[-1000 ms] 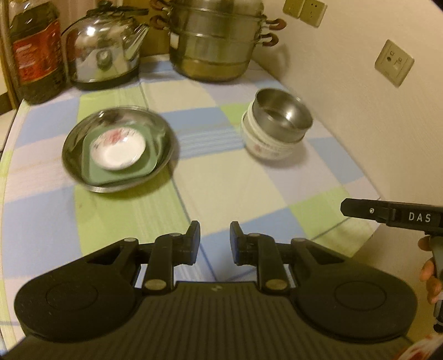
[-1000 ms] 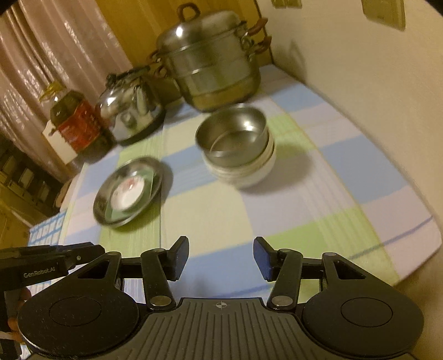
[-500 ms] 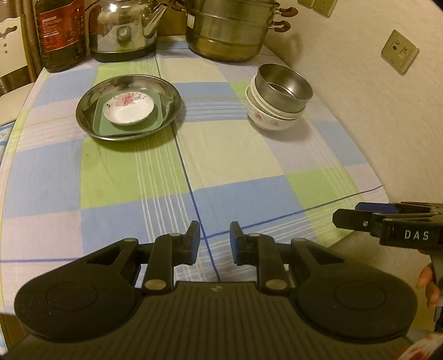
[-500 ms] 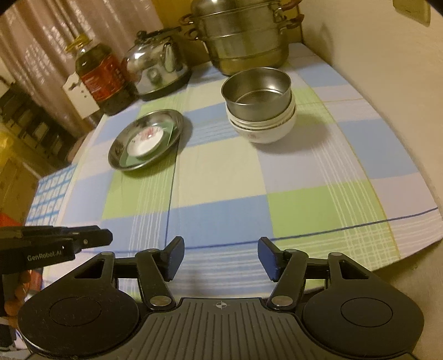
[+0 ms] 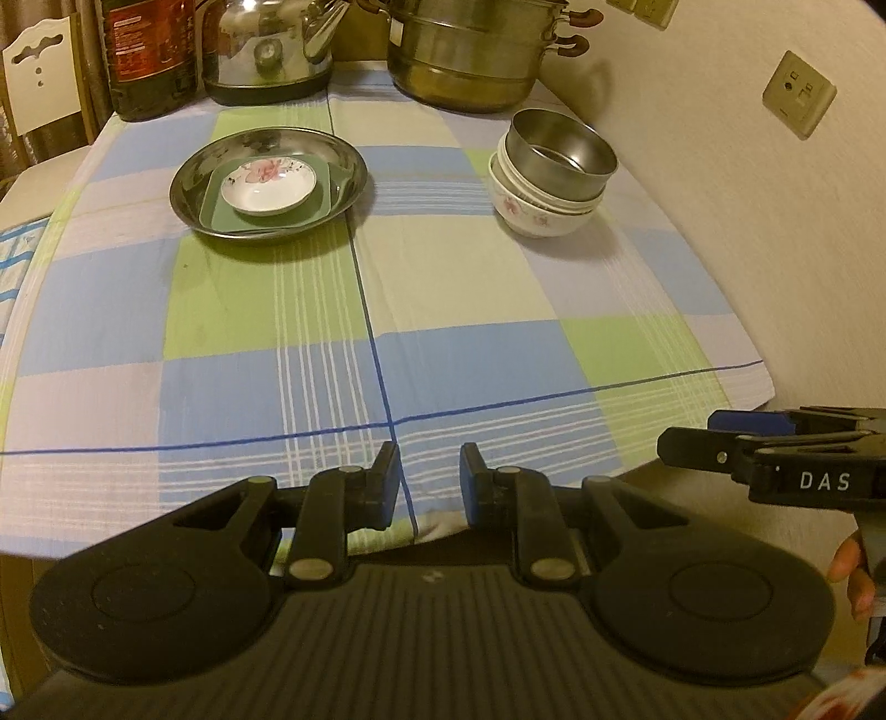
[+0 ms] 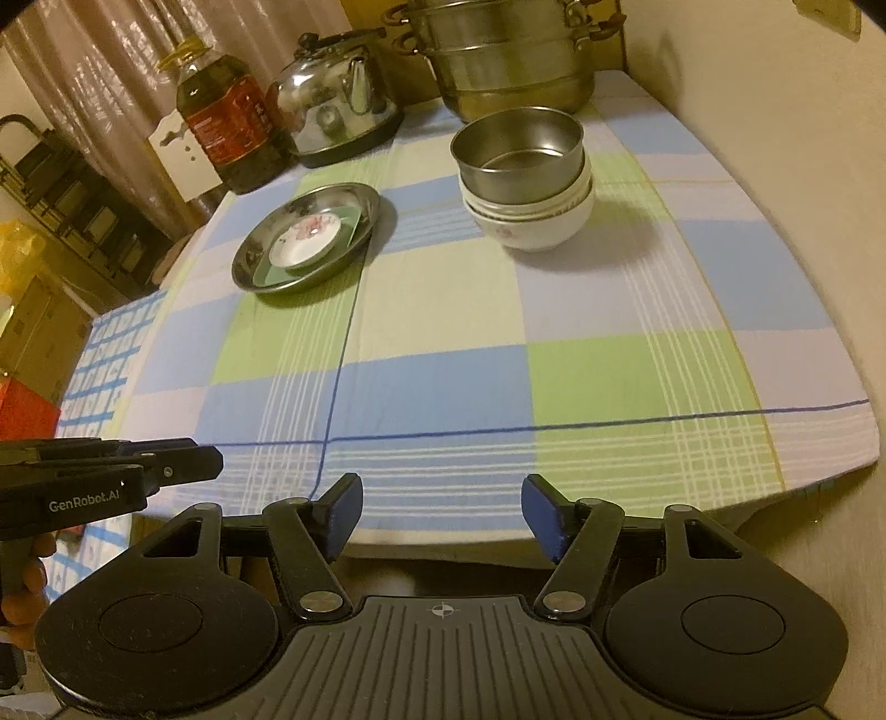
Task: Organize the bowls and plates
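Note:
A steel plate (image 5: 188,188) (image 6: 249,266) sits far left on the checked tablecloth, holding a green square plate (image 5: 324,202) with a small floral white dish (image 5: 268,183) (image 6: 304,243) on top. To the right, a steel bowl (image 5: 562,155) (image 6: 520,149) is nested in stacked white floral bowls (image 5: 537,216) (image 6: 531,221). My left gripper (image 5: 429,482) is open and empty over the table's near edge, jaws a small gap apart. My right gripper (image 6: 440,515) is open and empty, just off the near edge.
A kettle (image 5: 271,50) (image 6: 338,111), a stacked steel steamer pot (image 5: 470,55) (image 6: 509,55) and an oil bottle (image 5: 149,55) (image 6: 227,133) stand along the back edge. A wall with a socket (image 5: 797,94) runs along the right side. A chair (image 5: 39,83) stands back left.
Both grippers have pulled back from the dishes towards the table's near edge, so the plates and bowls look farther away. The dishes have not moved. Both grippers stay open.

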`<action>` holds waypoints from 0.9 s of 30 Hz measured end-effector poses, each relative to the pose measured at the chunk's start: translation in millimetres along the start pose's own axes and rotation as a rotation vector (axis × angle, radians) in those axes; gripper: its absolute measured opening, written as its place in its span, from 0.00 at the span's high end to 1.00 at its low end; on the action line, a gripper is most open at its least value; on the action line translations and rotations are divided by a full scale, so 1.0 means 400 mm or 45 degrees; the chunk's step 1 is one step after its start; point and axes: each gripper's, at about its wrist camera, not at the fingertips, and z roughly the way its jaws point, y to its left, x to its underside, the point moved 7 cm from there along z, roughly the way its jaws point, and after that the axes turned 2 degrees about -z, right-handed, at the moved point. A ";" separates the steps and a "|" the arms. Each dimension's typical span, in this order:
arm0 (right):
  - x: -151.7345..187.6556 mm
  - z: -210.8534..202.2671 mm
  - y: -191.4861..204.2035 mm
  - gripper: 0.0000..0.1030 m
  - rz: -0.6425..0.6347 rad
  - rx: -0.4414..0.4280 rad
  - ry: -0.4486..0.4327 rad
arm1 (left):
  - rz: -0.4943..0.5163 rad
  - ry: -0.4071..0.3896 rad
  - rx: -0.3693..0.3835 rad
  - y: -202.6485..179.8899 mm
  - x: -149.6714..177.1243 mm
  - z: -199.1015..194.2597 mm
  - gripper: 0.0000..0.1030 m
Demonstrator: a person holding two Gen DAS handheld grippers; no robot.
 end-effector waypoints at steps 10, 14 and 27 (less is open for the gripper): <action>-0.002 0.008 0.011 0.38 -0.012 0.002 0.011 | -0.007 -0.002 -0.008 0.011 -0.003 -0.003 0.81; -0.006 0.014 0.013 0.38 -0.009 0.008 0.012 | -0.003 0.000 -0.004 0.019 -0.012 0.001 0.81; -0.018 0.023 0.010 0.38 0.041 0.046 -0.001 | 0.039 0.002 0.027 0.030 -0.043 0.016 0.81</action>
